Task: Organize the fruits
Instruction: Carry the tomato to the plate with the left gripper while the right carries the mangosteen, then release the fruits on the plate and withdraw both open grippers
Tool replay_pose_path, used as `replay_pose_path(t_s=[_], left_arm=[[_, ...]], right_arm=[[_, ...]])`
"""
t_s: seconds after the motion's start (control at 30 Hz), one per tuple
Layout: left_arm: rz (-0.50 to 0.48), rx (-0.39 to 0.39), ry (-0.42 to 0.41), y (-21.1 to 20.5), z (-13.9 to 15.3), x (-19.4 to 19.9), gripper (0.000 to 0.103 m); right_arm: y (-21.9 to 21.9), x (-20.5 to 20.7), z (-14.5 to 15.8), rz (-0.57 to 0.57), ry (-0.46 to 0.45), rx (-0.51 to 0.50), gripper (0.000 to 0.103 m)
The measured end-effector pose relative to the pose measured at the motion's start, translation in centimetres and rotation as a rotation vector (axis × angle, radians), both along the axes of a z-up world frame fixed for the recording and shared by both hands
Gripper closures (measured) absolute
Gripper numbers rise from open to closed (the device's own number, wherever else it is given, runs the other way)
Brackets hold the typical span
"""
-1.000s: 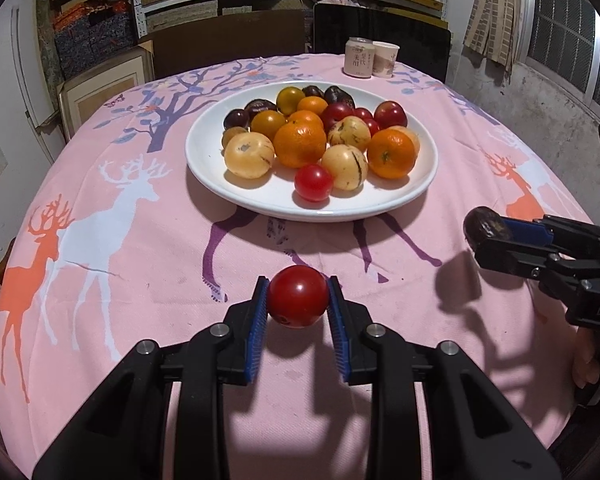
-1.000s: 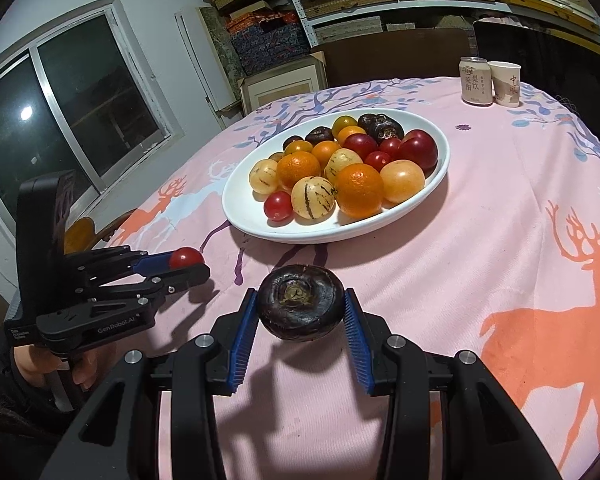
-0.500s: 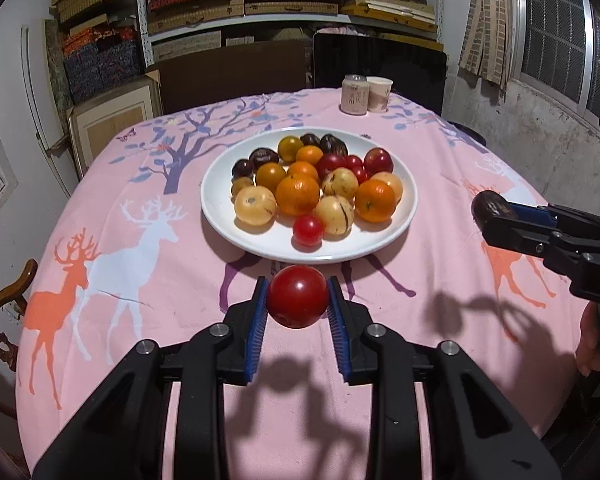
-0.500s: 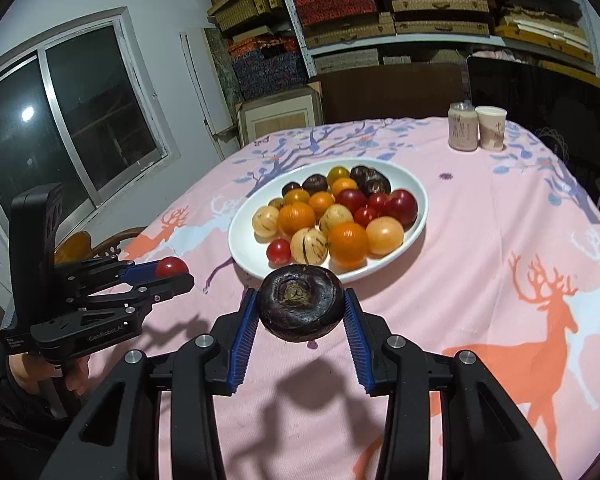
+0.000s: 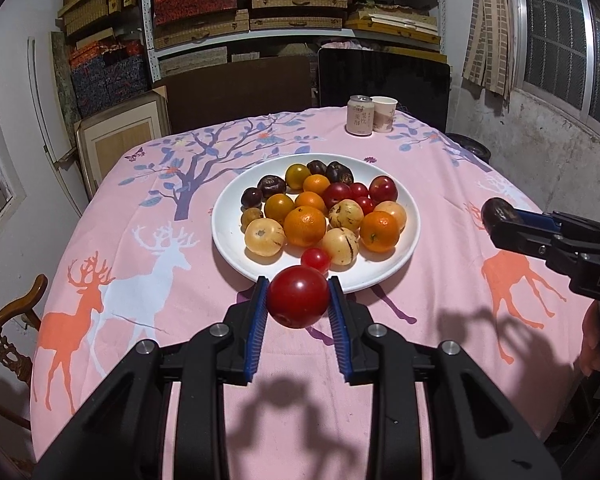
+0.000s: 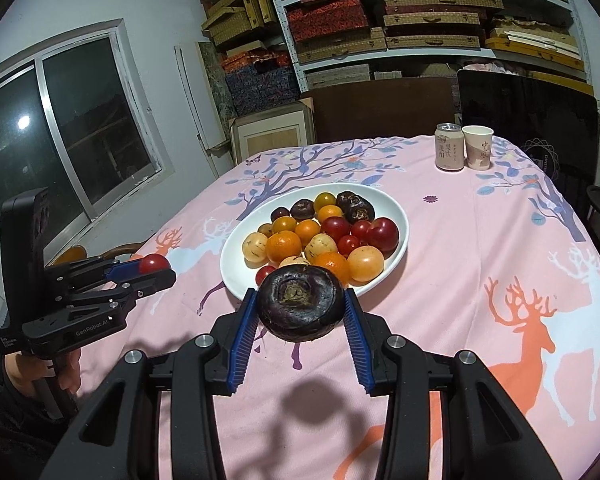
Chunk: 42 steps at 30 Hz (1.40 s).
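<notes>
A white plate point(image 5: 230, 236) point(image 6: 396, 204) piled with oranges, yellow fruits, red tomatoes and dark fruits sits mid-table on the pink deer tablecloth. My left gripper point(image 5: 299, 298) is shut on a red tomato point(image 5: 298, 296), held in the air in front of the plate; it shows at the left of the right wrist view point(image 6: 154, 266). My right gripper point(image 6: 300, 308) is shut on a dark purple-brown fruit point(image 6: 300, 304), also held up in front of the plate; it shows at the right of the left wrist view point(image 5: 496, 216).
A drink can point(image 5: 359, 115) point(image 6: 449, 147) and a paper cup point(image 5: 384, 113) point(image 6: 477, 147) stand at the table's far edge. Chairs stand behind the table, and a wooden chair point(image 5: 4, 332) at the left. Shelves of boxes line the back wall.
Both grippers have pulled up and back from the table with their fruits still held. The plate now looks smaller and farther away.
</notes>
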<state>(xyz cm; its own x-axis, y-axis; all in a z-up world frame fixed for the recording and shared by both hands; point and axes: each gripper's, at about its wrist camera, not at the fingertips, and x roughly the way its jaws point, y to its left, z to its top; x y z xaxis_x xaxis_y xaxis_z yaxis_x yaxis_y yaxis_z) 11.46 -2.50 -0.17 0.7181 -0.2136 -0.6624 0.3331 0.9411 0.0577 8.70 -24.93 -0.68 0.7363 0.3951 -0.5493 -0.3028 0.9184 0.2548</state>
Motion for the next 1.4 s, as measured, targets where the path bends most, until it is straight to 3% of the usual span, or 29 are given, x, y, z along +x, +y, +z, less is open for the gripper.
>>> replay_pose_path(t_s=[0.53,0.8,0.93,1.0,1.03,1.07,1.13,1.2,1.23,1.4], left_arm=[[0.020,-0.005,0.037,-0.4,-1.4,6.0,0.074],[0.037,-0.012,0.023,-1.2,-0.3,11.3,0.074],[0.045,-0.006,0.052,-1.8,-1.3,14.6,0.074],[0.042,-0.020,0.096,-2.0,-2.4,16.3,0.060],[0.052,-0.023,0.114,-1.9,-2.8,16.9,0.043],[0.070,-0.021,0.122,-1.8,-3.2,17.3,0.032],[0.079,-0.028,0.130,-1.5,-3.7,17.0,0.030],[0.087,-0.015,0.136,-1.1,-3.9,16.1,0.019],[0.091,-0.008,0.131,-0.8,-3.9,15.1,0.009],[0.090,-0.016,0.130,0.5,-3.7,9.2,0.005]], right_arm=[[0.7,4.7,0.0,-0.006,0.016,-0.036,0.060],[1.8,9.9,1.0,-0.008,0.022,-0.063,0.060],[2.8,12.9,0.7,-0.009,0.044,-0.096,0.059],[3.4,14.4,0.1,0.011,0.064,-0.101,0.056],[3.7,15.1,-0.2,0.022,0.078,-0.104,0.047],[3.8,15.4,-0.5,0.022,0.083,-0.108,0.043],[3.9,15.3,-1.0,0.017,0.092,-0.106,0.043],[3.5,14.3,-1.2,0.015,0.101,-0.091,0.043],[3.2,13.5,-1.3,0.013,0.104,-0.081,0.042],[1.7,7.5,-2.8,-0.008,0.140,-0.045,0.015]])
